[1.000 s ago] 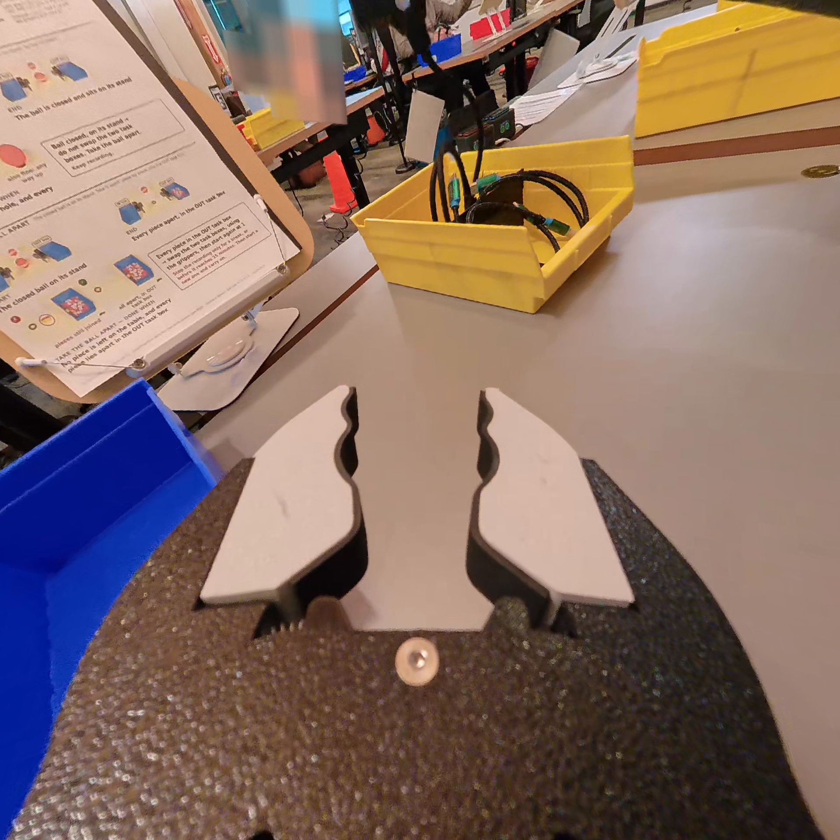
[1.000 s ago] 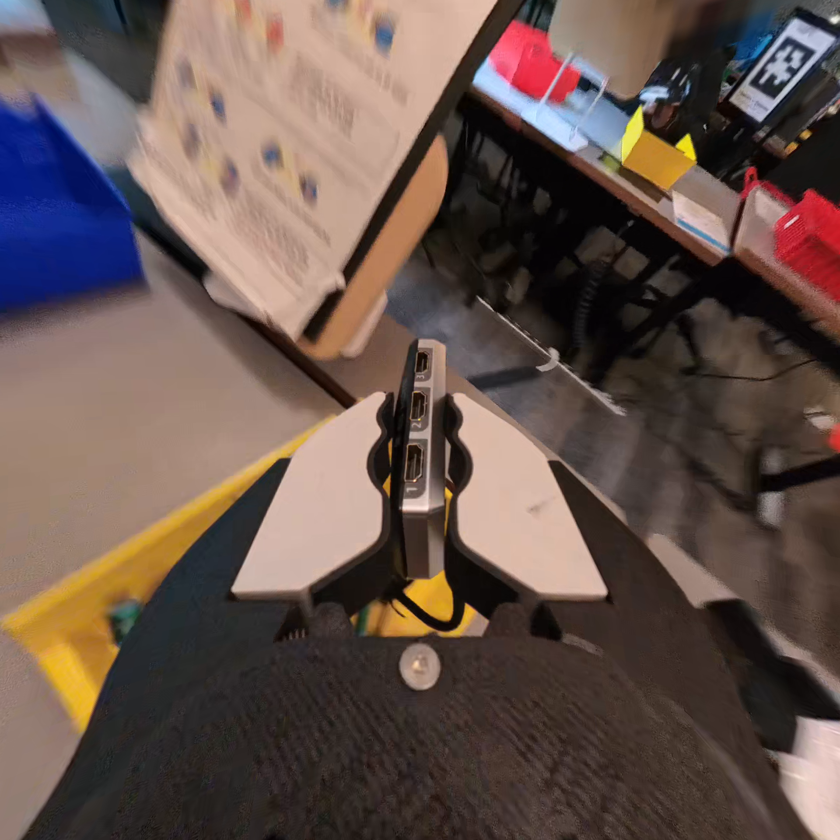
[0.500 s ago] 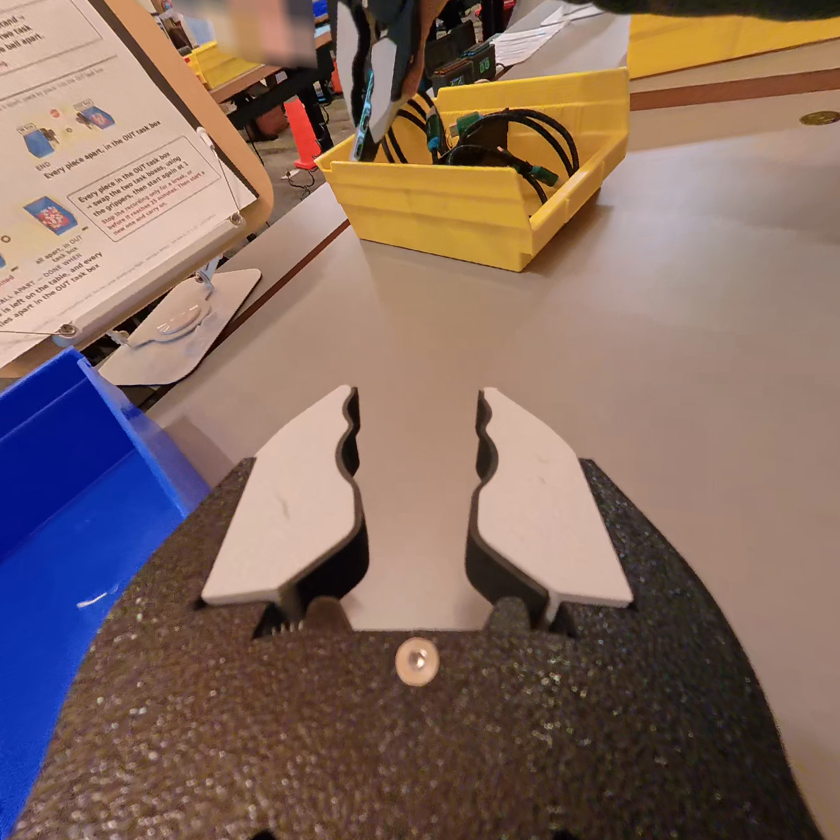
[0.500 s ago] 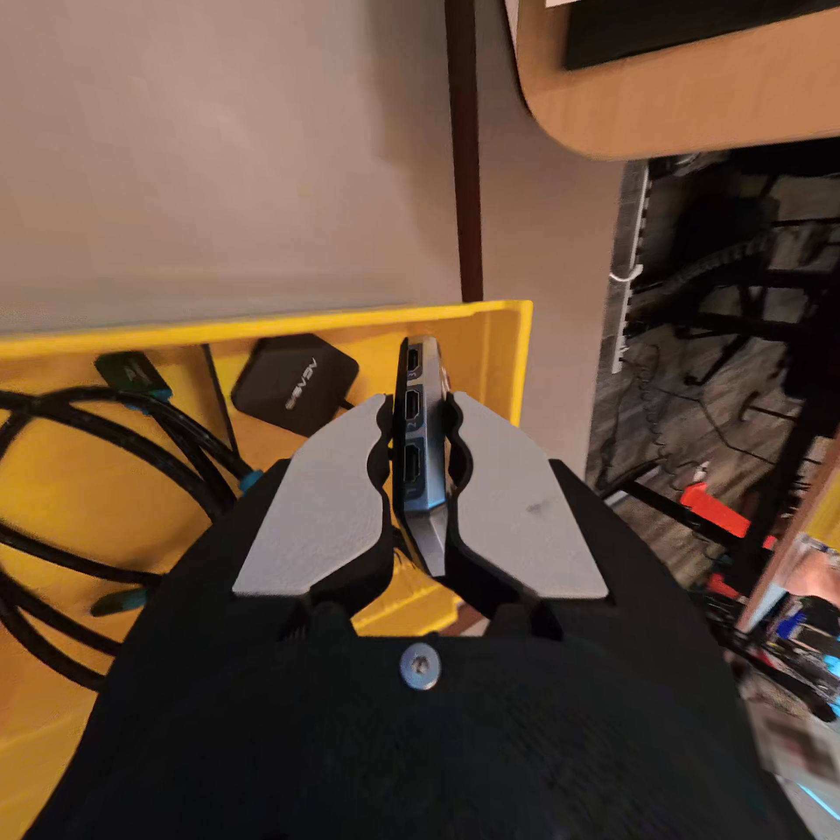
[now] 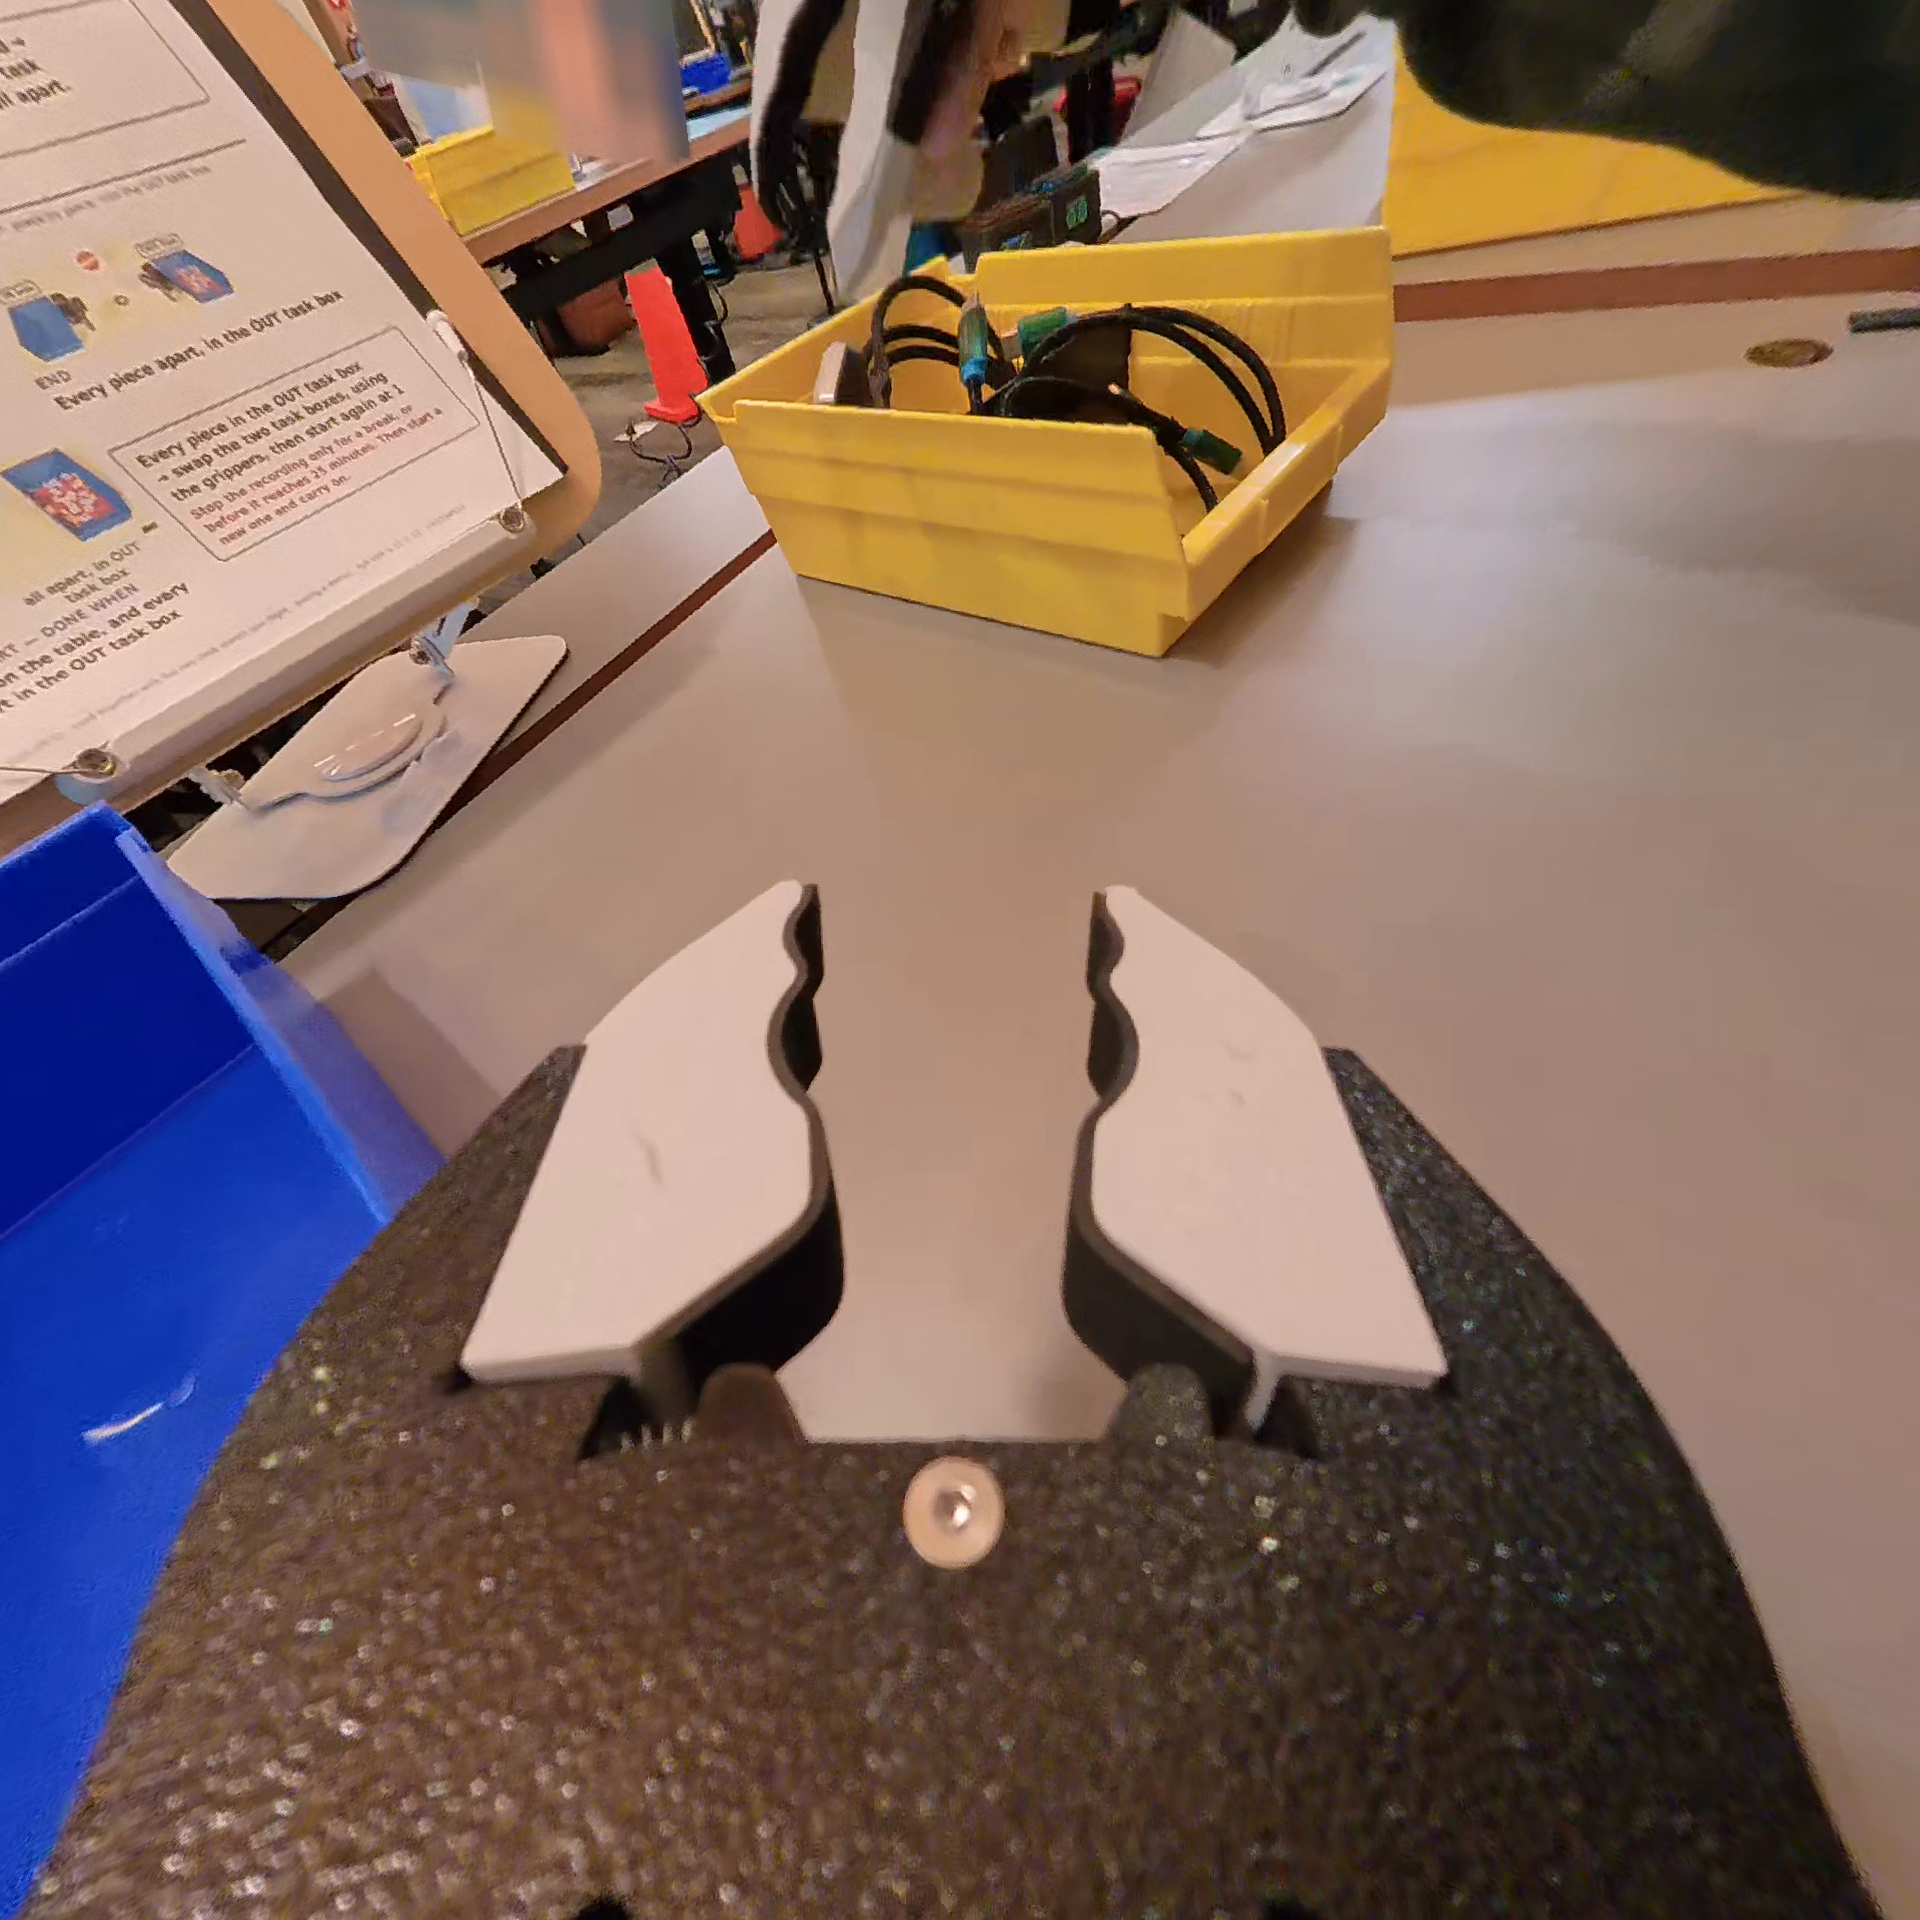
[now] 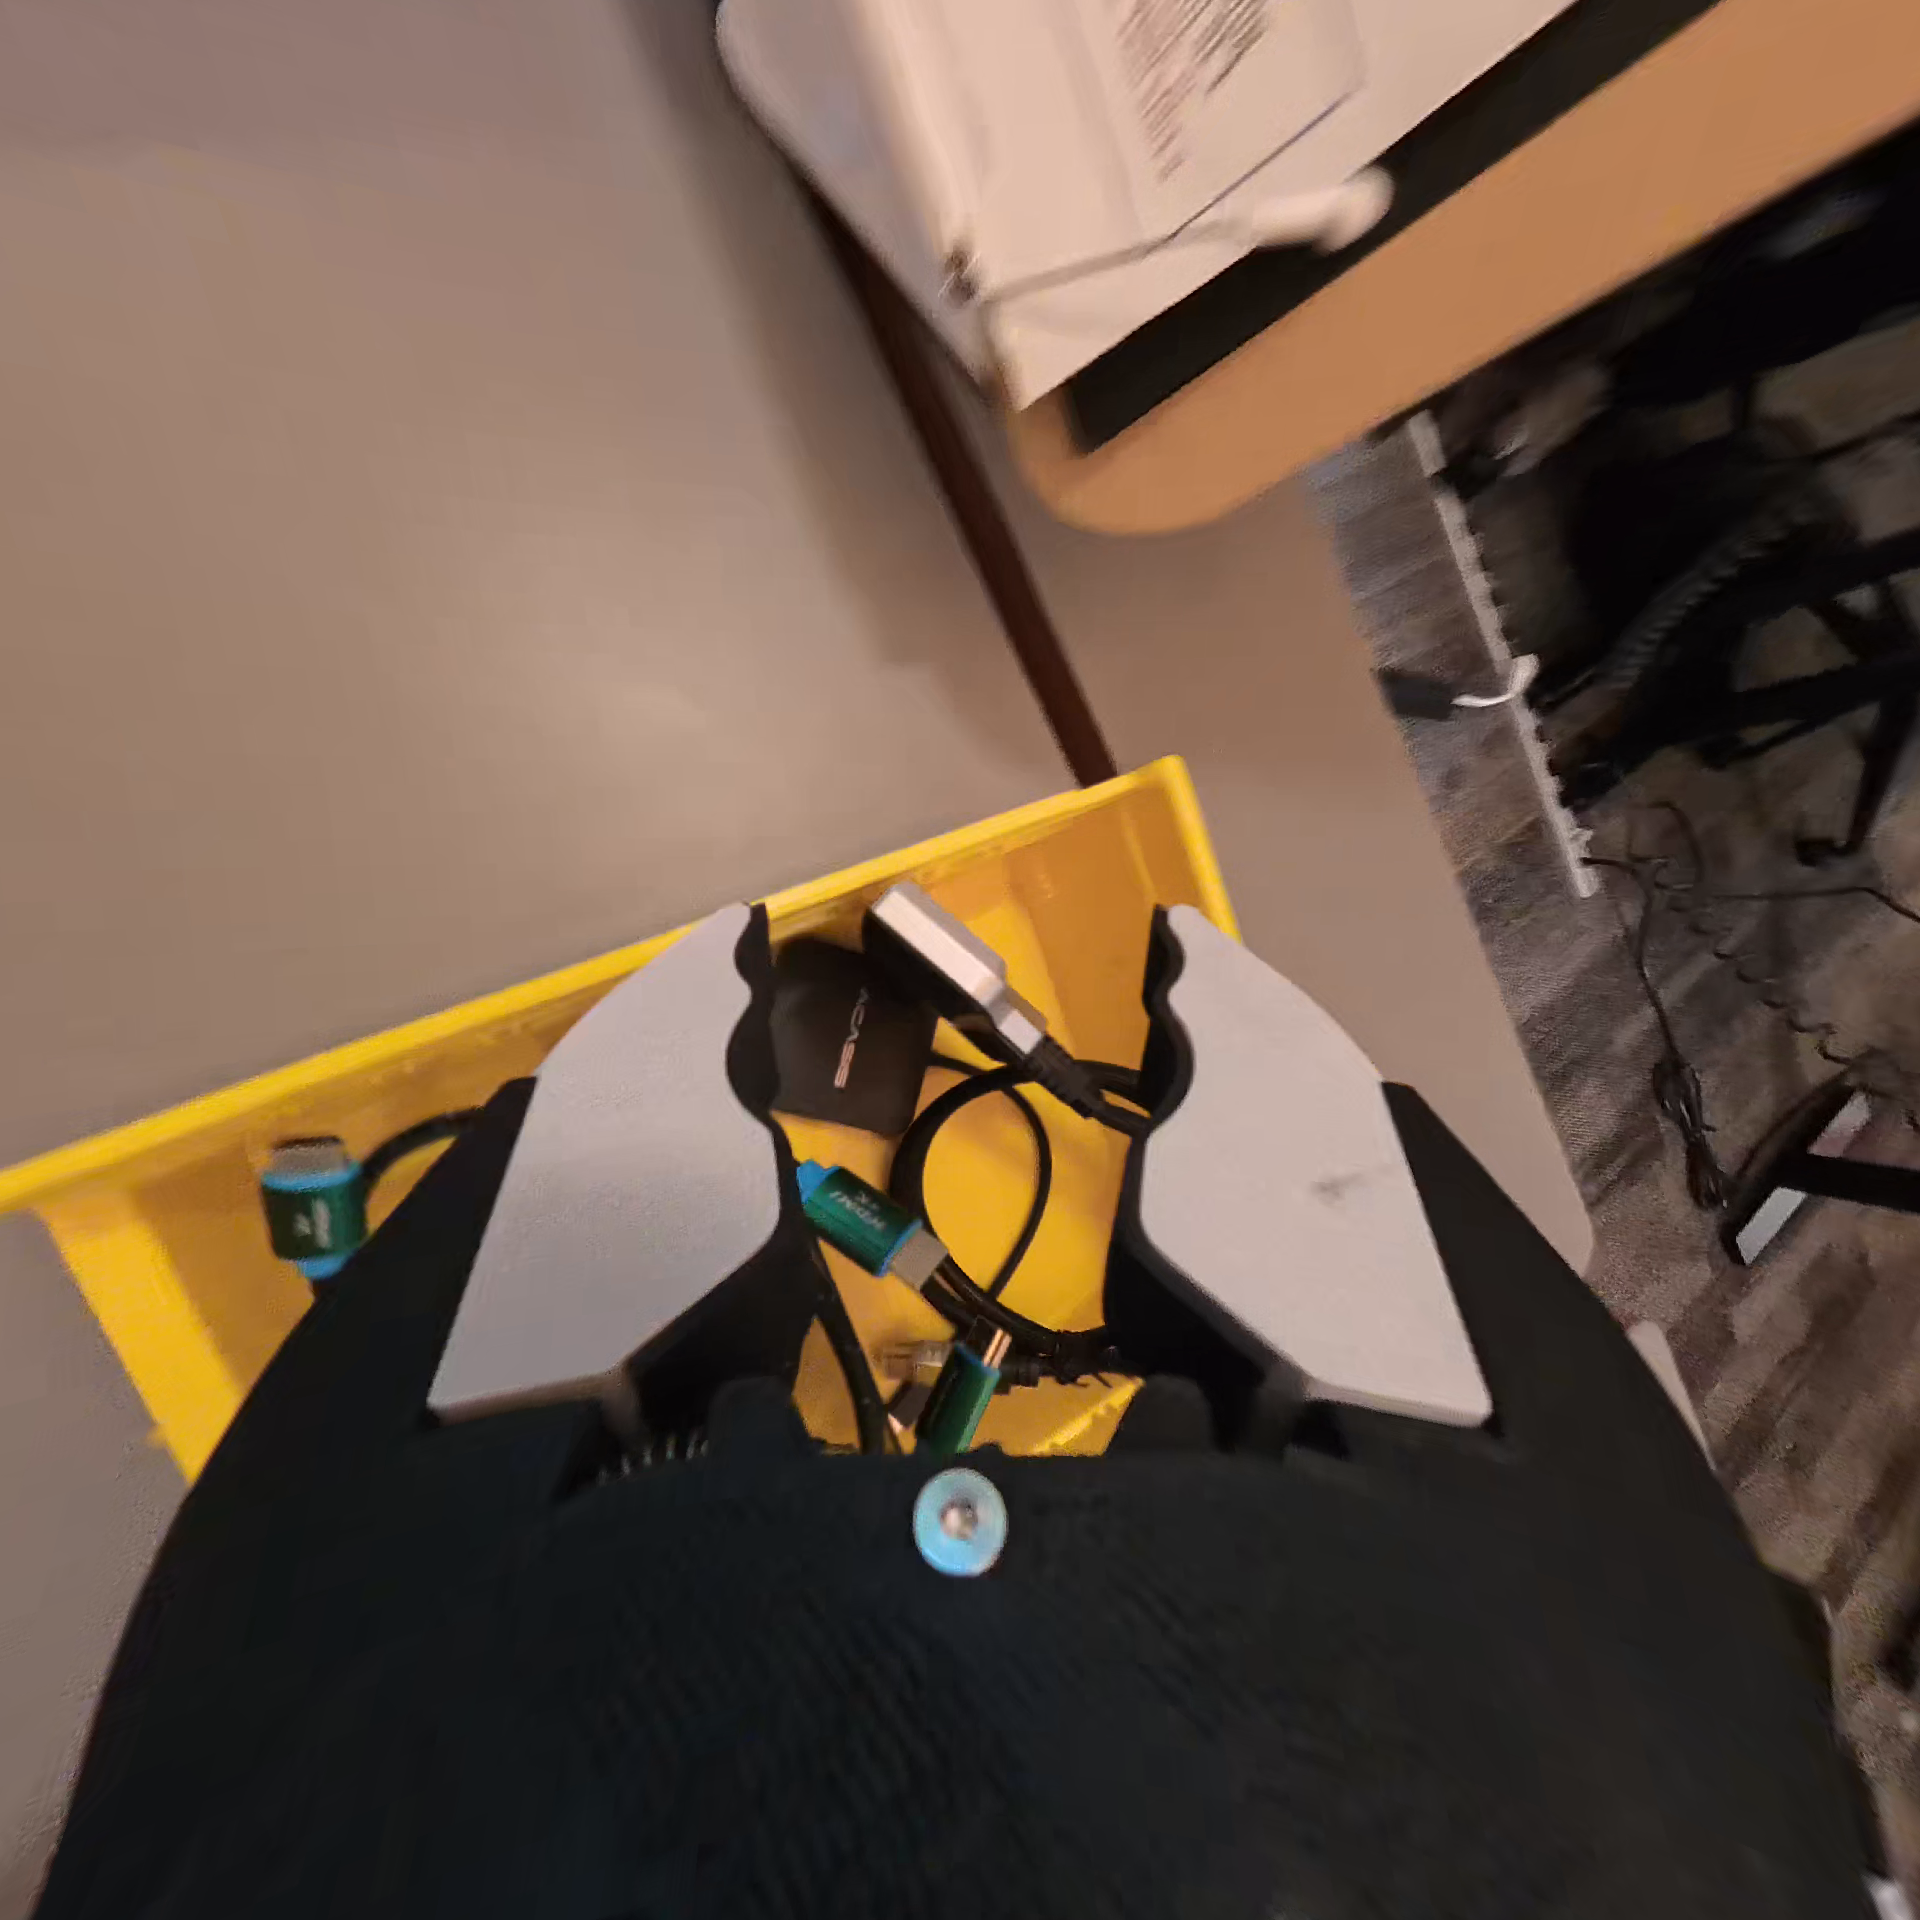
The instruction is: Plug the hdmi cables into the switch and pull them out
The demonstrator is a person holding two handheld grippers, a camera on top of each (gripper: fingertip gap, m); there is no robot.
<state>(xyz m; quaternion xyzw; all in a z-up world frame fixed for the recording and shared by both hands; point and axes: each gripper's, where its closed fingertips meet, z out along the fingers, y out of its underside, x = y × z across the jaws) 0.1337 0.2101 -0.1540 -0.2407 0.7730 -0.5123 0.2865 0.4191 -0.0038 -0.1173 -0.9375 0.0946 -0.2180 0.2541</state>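
The grey HDMI switch [image 6: 951, 961] lies in the yellow bin [image 6: 665, 951] beside a black box [image 6: 847, 1044], among black HDMI cables with green plugs [image 6: 862, 1226]. My right gripper [image 6: 954, 925] is open and empty, held above the bin with the switch showing between its fingers. My left gripper [image 5: 951, 899] is open and empty, low over the grey table well short of the bin [image 5: 987, 499], where the switch [image 5: 836, 376] and the cables [image 5: 1164, 384] also show. The right gripper appears blurred above the bin at the top of the left wrist view.
A blue bin [image 5: 156, 1174] stands at my left gripper's left. An instruction board on a stand [image 5: 239, 436] sits at the table's left edge; it also shows in the right wrist view [image 6: 1299, 260]. More yellow bins [image 5: 1538, 177] stand behind. Past the table edge is floor with chair legs [image 6: 1714, 727].
My right gripper swung down over the yellow bin, opened and let go of the switch, which now lies in the bin. My left gripper stayed open and shifted only slightly.
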